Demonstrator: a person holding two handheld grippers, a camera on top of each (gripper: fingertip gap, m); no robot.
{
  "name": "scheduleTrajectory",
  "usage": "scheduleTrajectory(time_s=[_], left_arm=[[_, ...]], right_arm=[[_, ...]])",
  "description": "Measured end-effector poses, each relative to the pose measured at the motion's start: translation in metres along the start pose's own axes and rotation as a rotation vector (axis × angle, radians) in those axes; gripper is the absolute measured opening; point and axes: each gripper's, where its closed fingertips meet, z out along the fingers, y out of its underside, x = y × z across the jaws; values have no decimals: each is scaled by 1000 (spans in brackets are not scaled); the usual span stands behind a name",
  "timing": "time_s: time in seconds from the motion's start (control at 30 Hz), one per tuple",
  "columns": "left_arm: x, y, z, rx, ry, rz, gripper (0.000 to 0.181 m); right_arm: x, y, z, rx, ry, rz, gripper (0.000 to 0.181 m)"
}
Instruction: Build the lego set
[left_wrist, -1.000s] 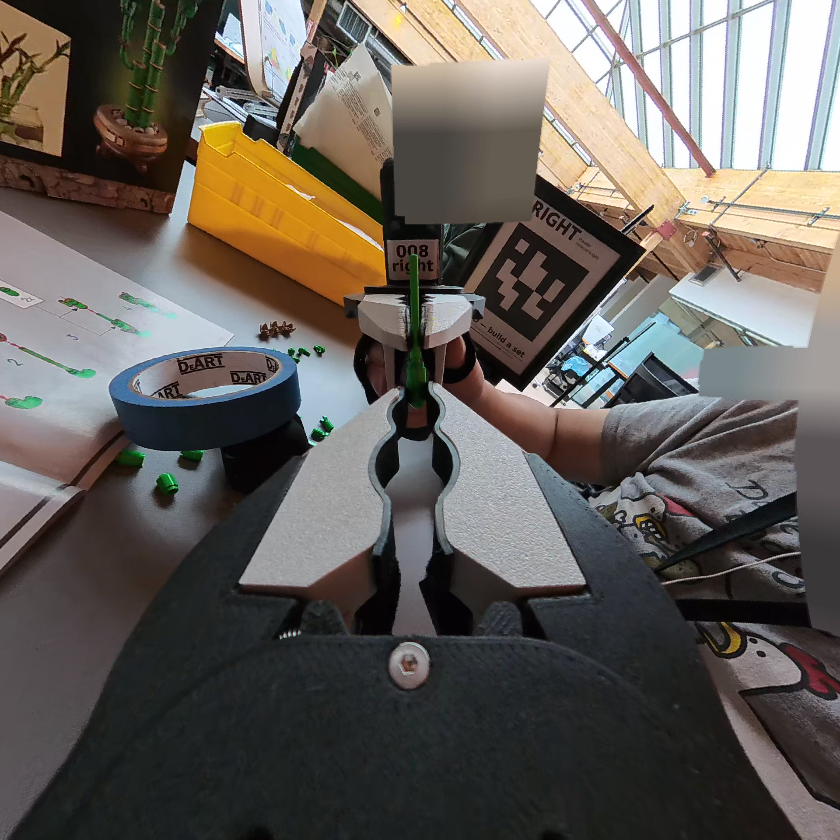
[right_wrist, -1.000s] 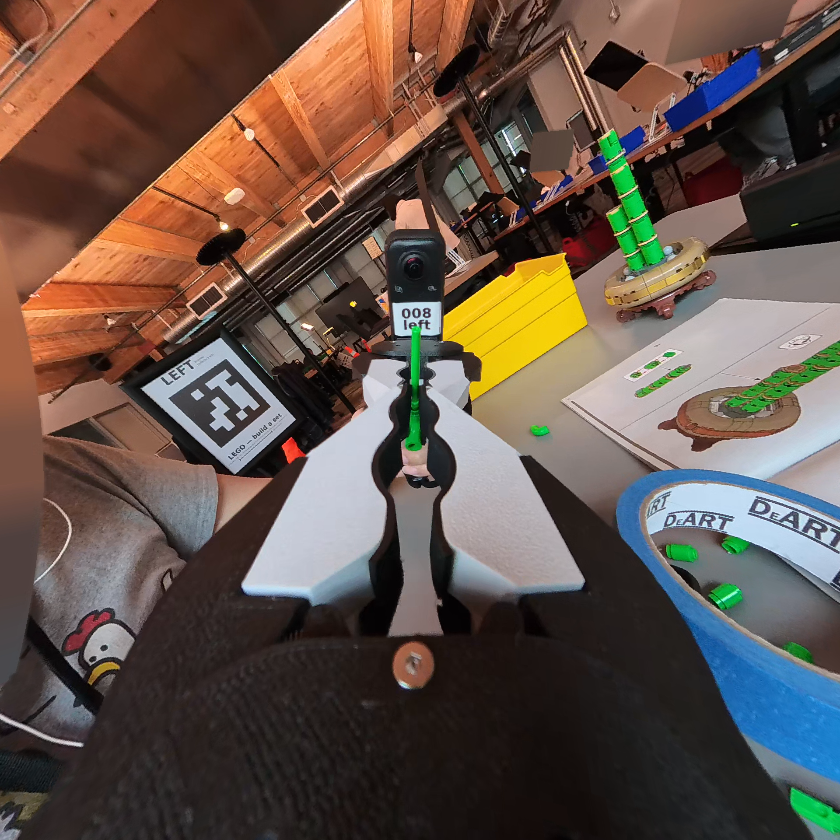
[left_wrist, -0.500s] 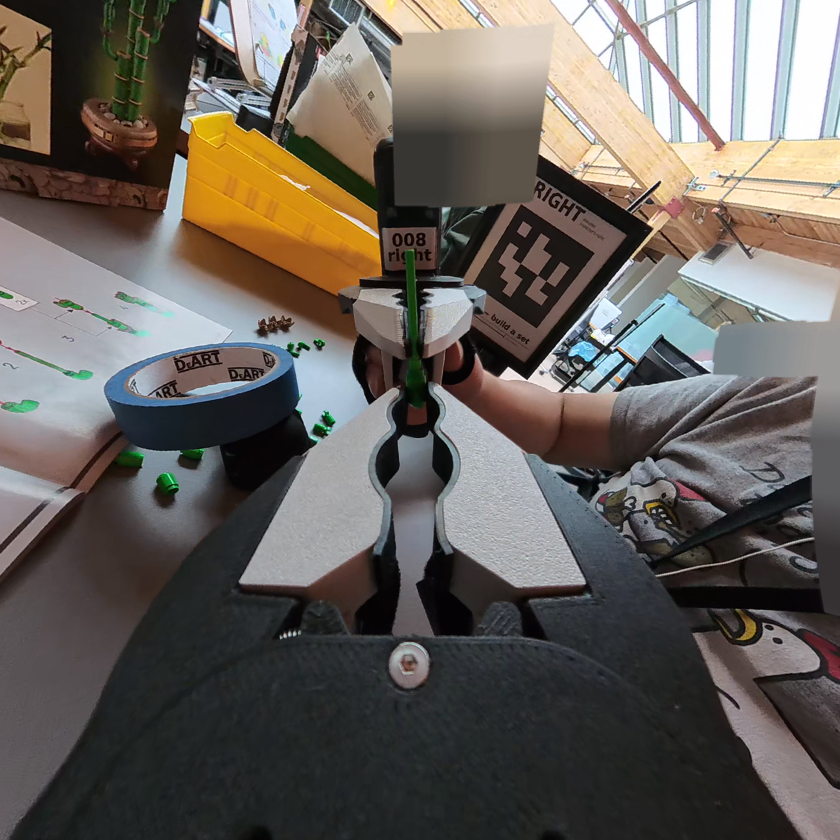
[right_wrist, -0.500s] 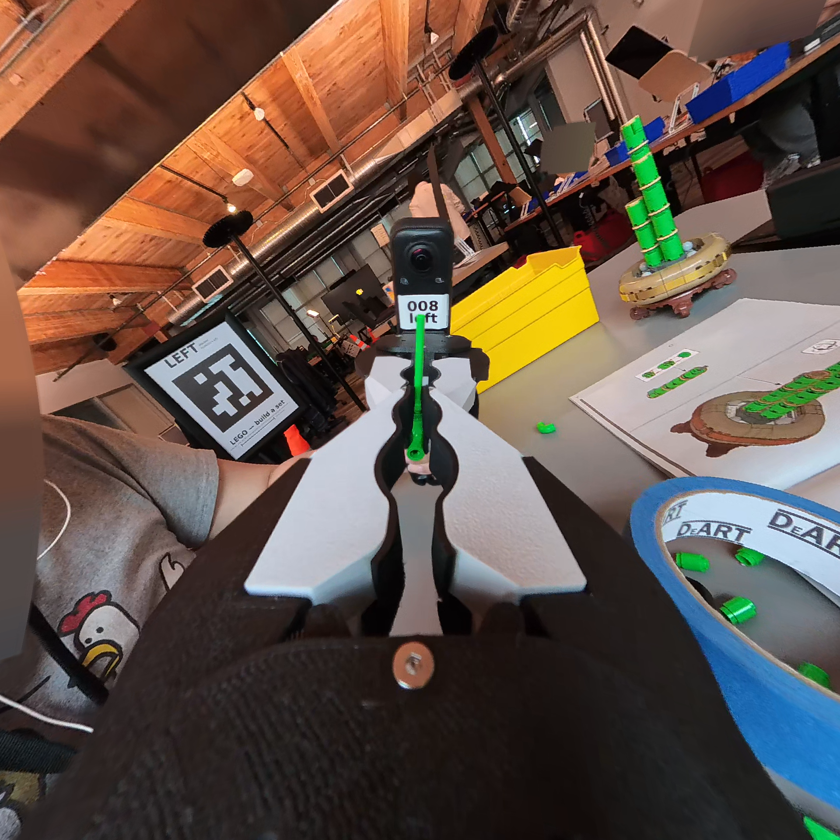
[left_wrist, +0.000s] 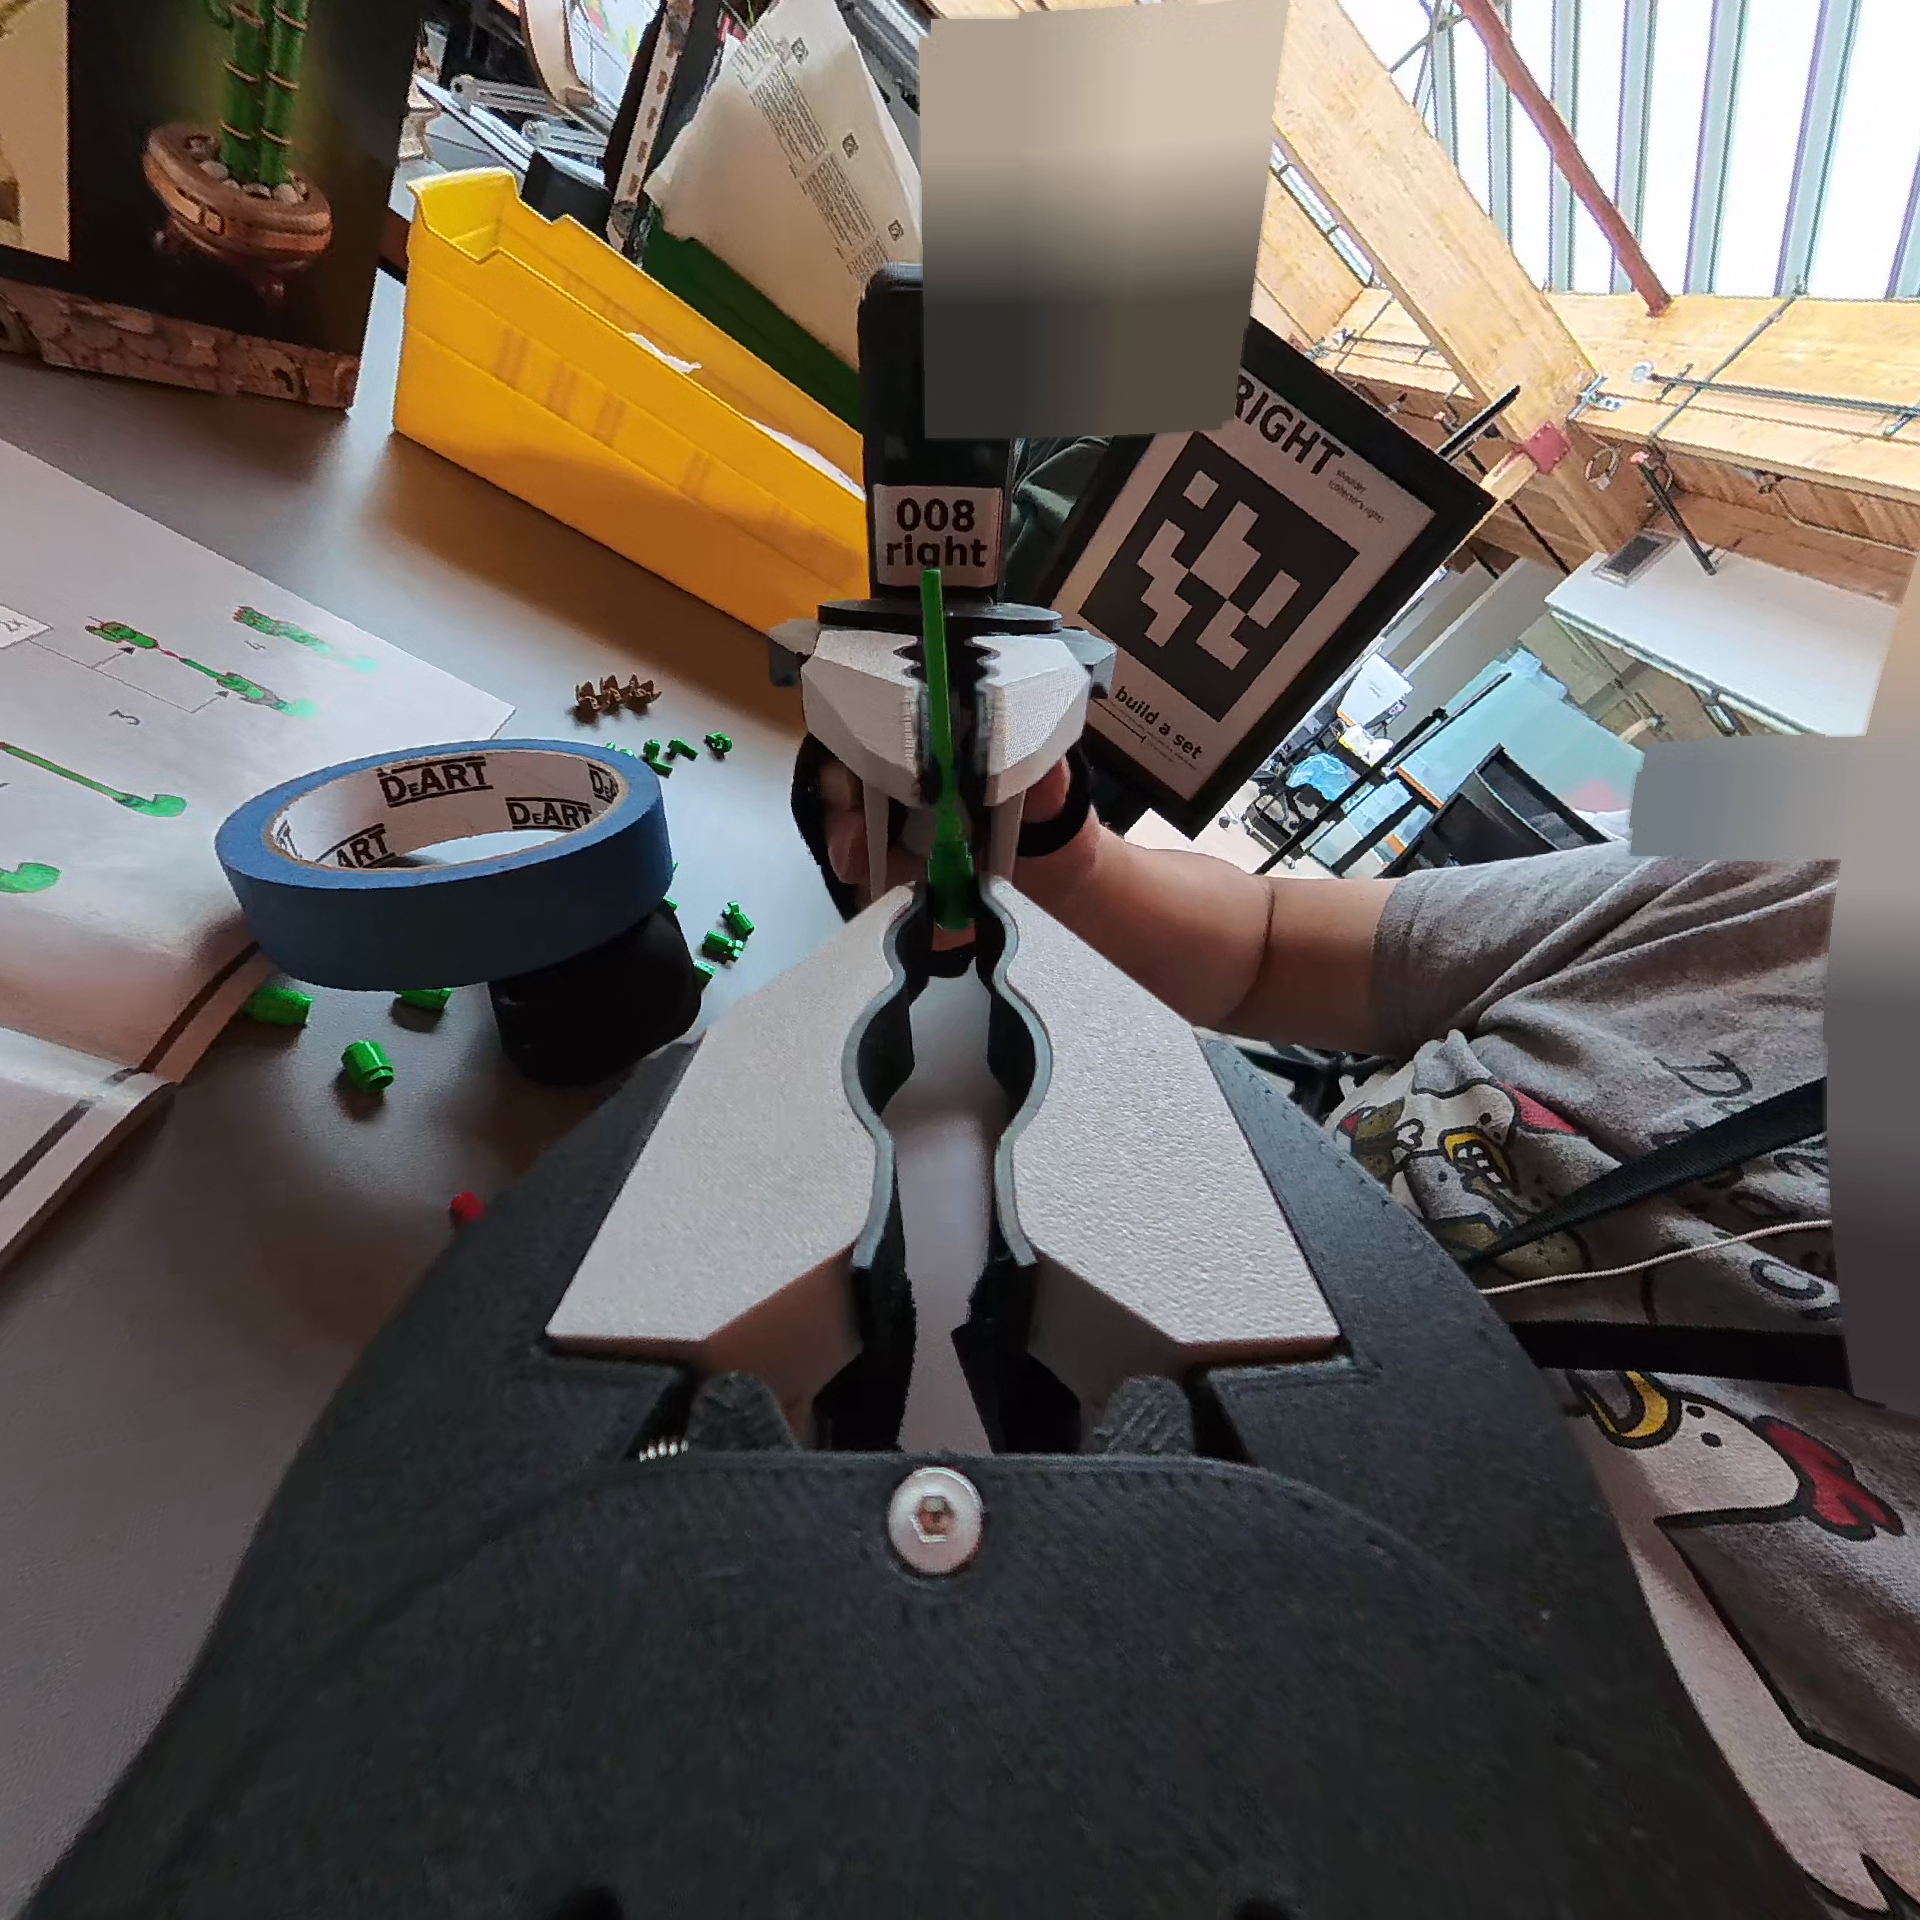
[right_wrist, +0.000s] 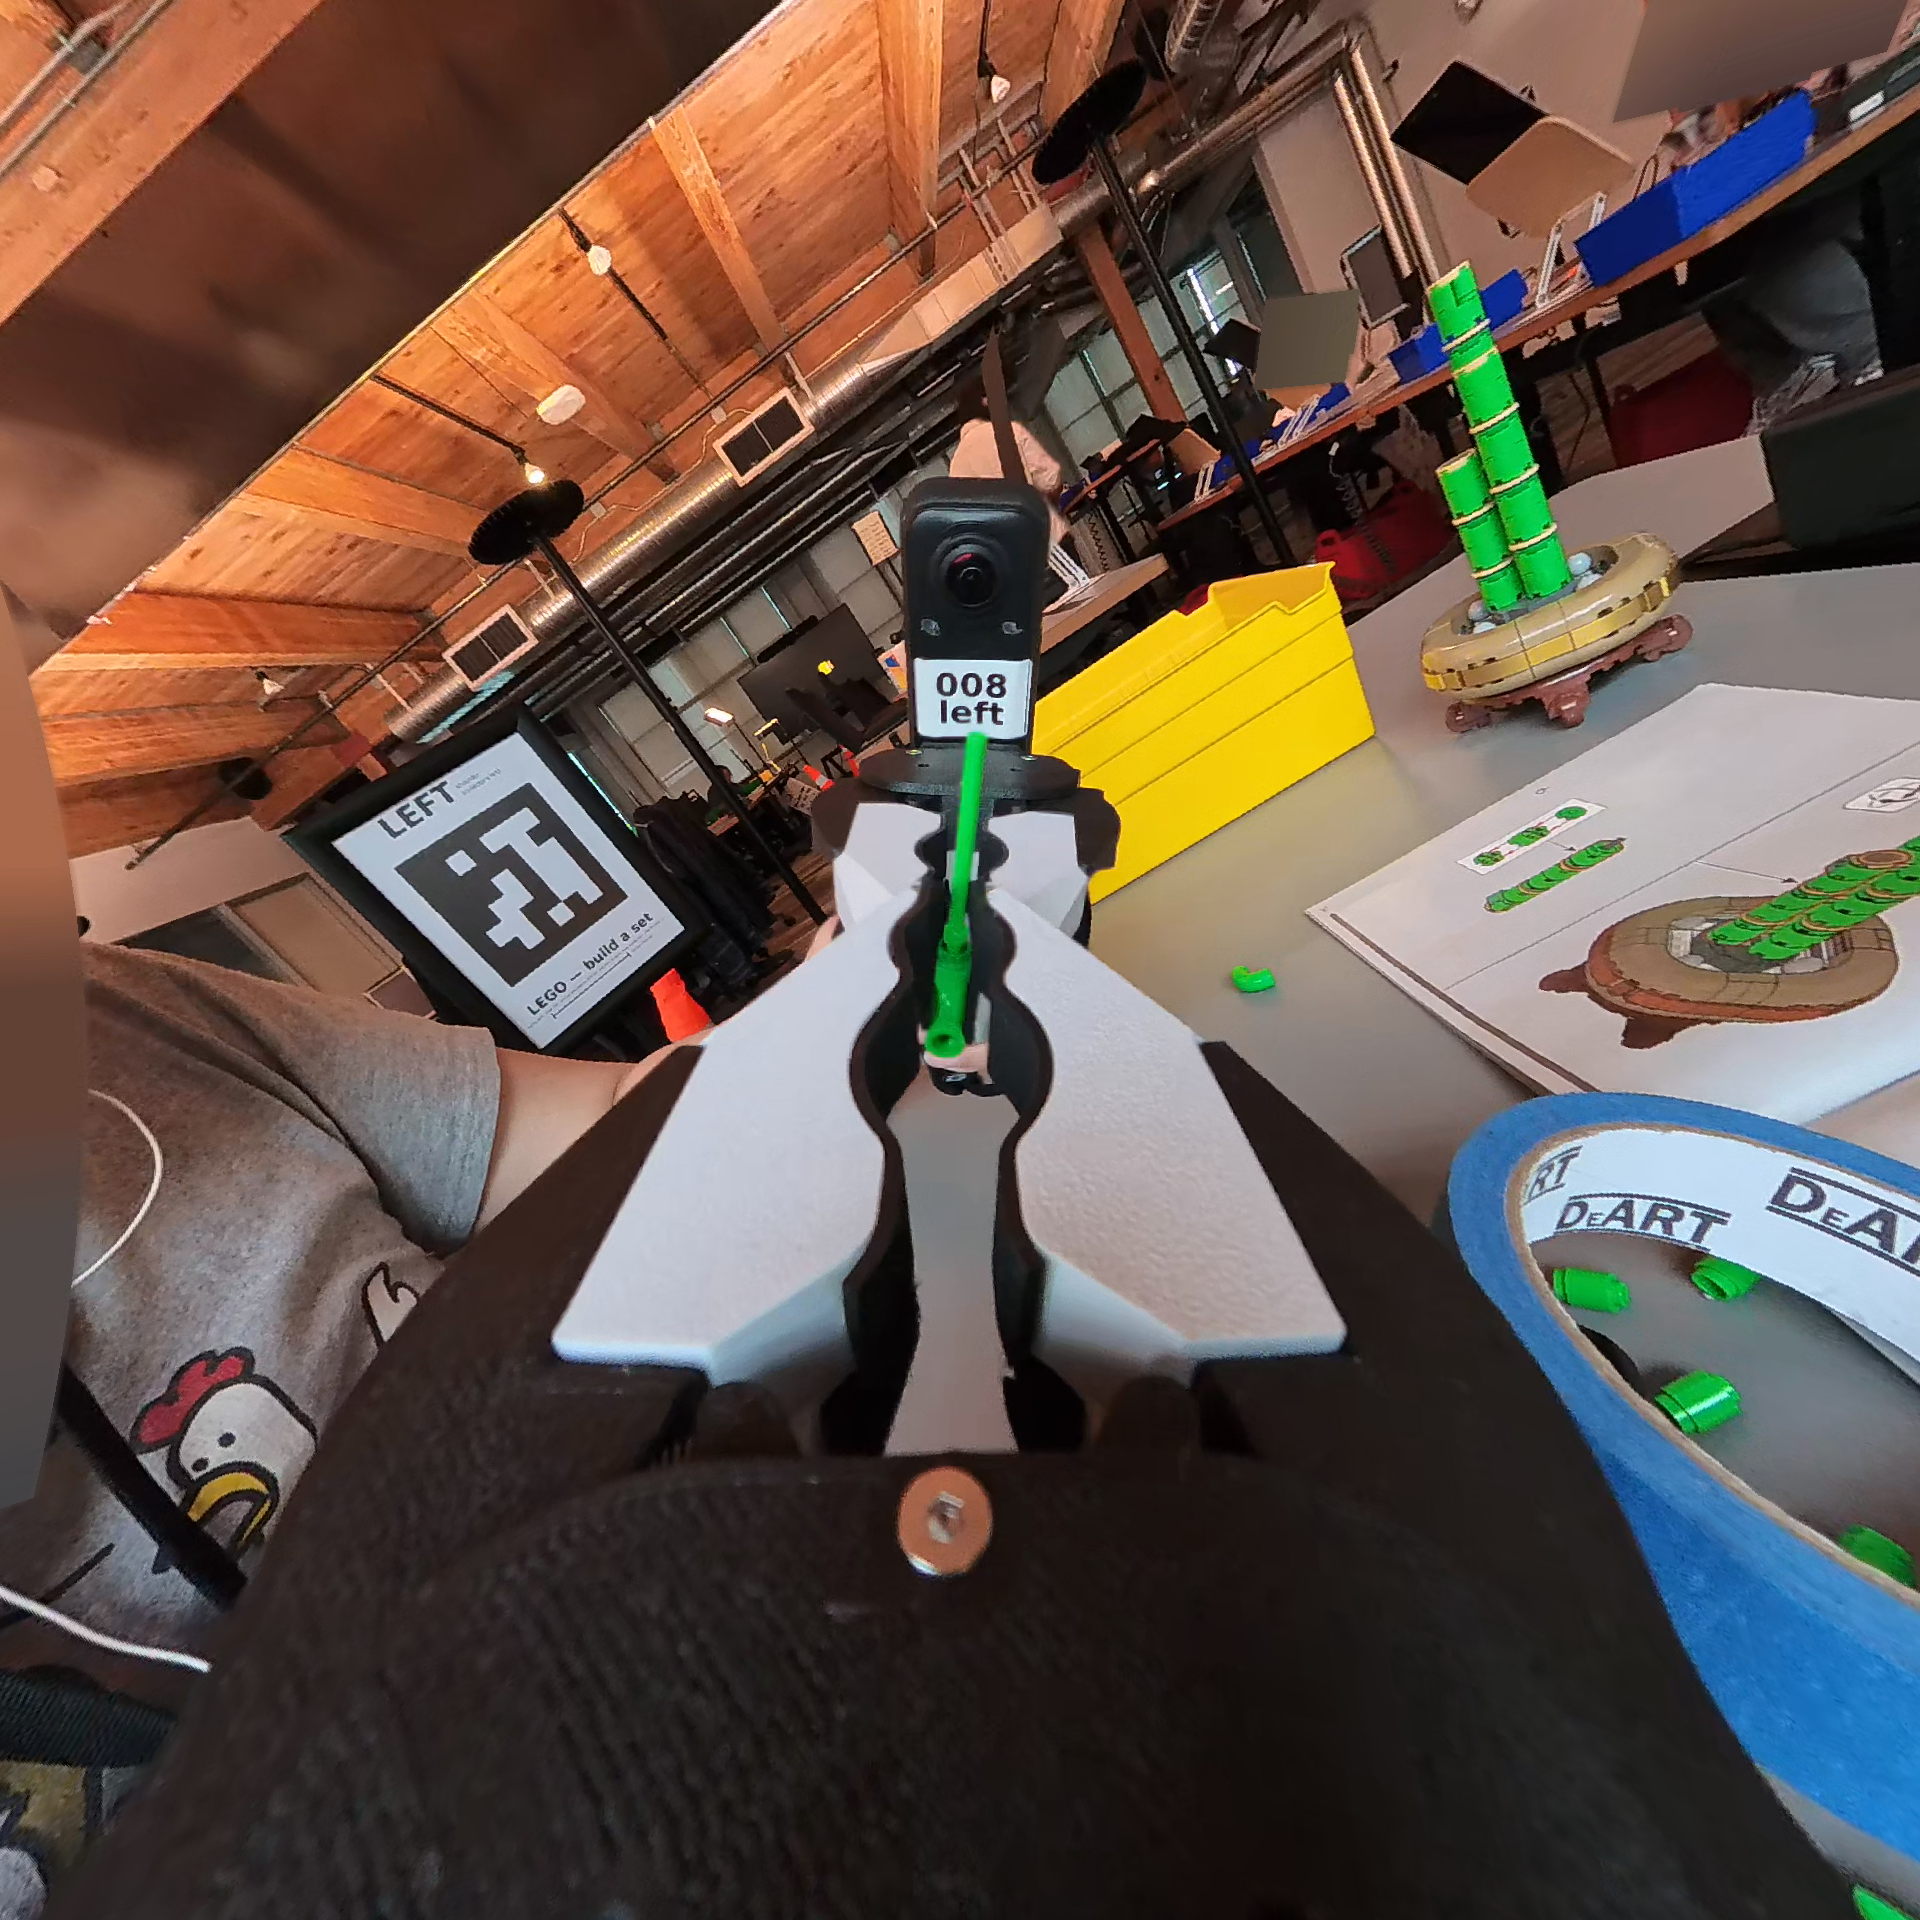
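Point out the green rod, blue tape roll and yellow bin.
green rod (left_wrist: 936, 686): left wrist view, mid-shaft.
blue tape roll (left_wrist: 447, 914): left wrist view, blue outer band.
yellow bin (right_wrist: 1216, 717): right wrist view, front side wall.

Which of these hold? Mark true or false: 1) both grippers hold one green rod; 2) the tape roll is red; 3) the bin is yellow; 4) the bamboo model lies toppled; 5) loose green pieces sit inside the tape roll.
1) The left gripper and right gripper both hold the green rod: true.
2) The tape roll is red: false, blue.
3) The bin is yellow: true.
4) The bamboo model lies toppled: false, it stands upright.
5) Green pieces inside the roll: true.
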Motion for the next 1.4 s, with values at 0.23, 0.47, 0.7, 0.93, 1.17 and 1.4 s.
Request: scheduleTrajectory(time_s=[0.23,0.47,0.7,0.93,1.17,1.4], left_arm=[[-1,3,1,-16,-13,15,5],[-3,3,2,-11,-26,47,5],[-3,-4,2,48,-22,37,5],[-1,-4,2,43,-10,12,5],[-6,3,0,-15,-61,40,5],[-8,2,-1,-12,-71,25,5]], right_arm=[[1,-1,-1,-7,21,-1,0],[2,0,-2,-14,25,2,0],[1,-7,-2,26,34,-10,0],[0,-7,-3,27,35,-42,1],[6,2,-3,-32,45,-16,1],[8,4,-2,-34,35,20,1]])
